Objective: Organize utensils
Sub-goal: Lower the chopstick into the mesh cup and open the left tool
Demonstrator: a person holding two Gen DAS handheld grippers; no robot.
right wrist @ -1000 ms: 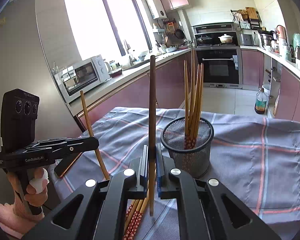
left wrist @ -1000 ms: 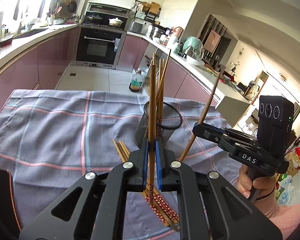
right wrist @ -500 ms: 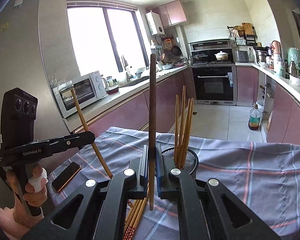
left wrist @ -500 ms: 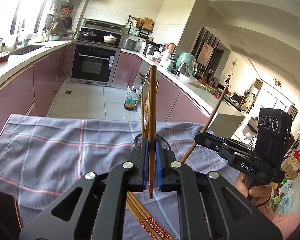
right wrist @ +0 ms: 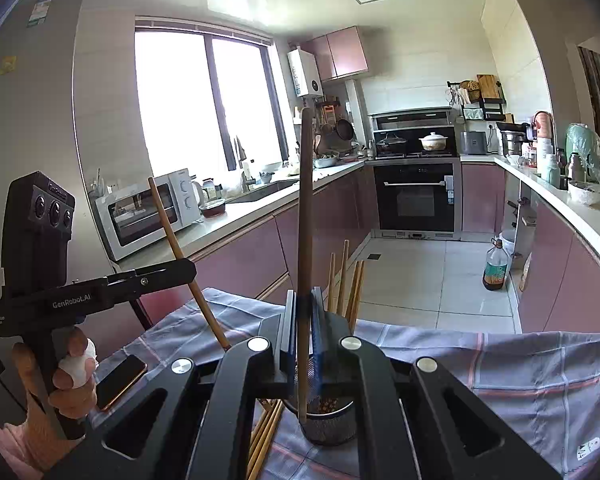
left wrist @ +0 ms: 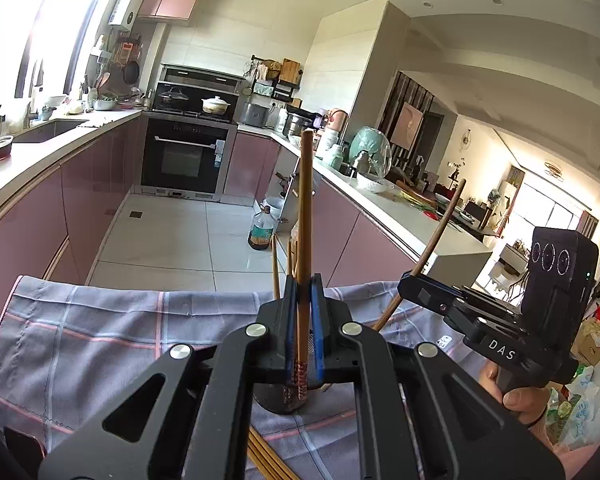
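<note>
Both tools, left and right, have risen, each clamping one chopstick above the mesh holder, ready for insertion.

Chopsticks: wood, smooth, brown matt. Holder: fine metal mesh, dark. Cloth under holder: woven grey check, wrinkled. Left claw, right claw: matt black plastic, blue pads, shiny metal screws. Phone left of holder: glossy.
</note>
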